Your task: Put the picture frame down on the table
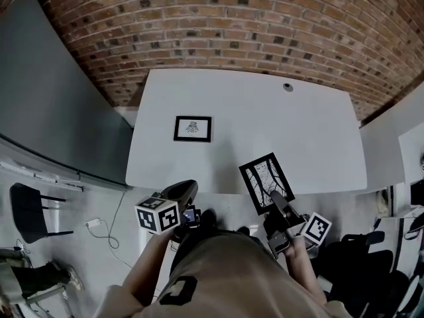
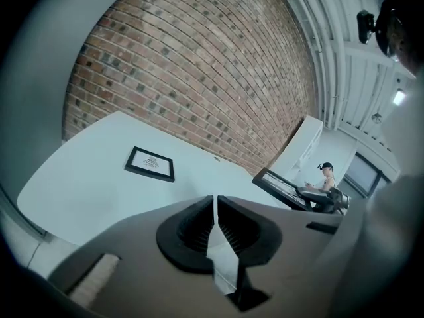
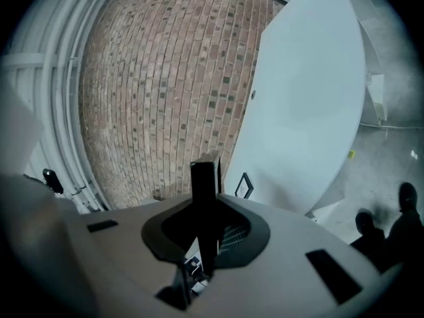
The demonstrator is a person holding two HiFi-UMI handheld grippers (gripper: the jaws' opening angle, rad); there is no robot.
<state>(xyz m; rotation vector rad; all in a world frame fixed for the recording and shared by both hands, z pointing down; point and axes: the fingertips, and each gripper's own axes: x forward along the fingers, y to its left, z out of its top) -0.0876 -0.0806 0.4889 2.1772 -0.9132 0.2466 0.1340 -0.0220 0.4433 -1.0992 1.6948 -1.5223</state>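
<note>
A black picture frame (image 1: 265,181) with a branch drawing hangs tilted over the white table's (image 1: 298,138) near edge. My right gripper (image 1: 279,204) is shut on its lower corner. In the right gripper view the picture frame (image 3: 204,197) shows edge-on as a dark bar clamped between the jaws. My left gripper (image 1: 187,192) is held below the table's near edge, shut with nothing in it. From the left gripper view the held picture frame (image 2: 281,185) shows at the right.
A second, smaller framed picture (image 1: 193,128) lies flat on the table's left half; the same framed picture (image 2: 150,163) shows in the left gripper view. A small round grommet (image 1: 287,87) sits near the far edge. A brick wall (image 1: 232,25) stands behind. A black chair (image 1: 30,211) stands at left.
</note>
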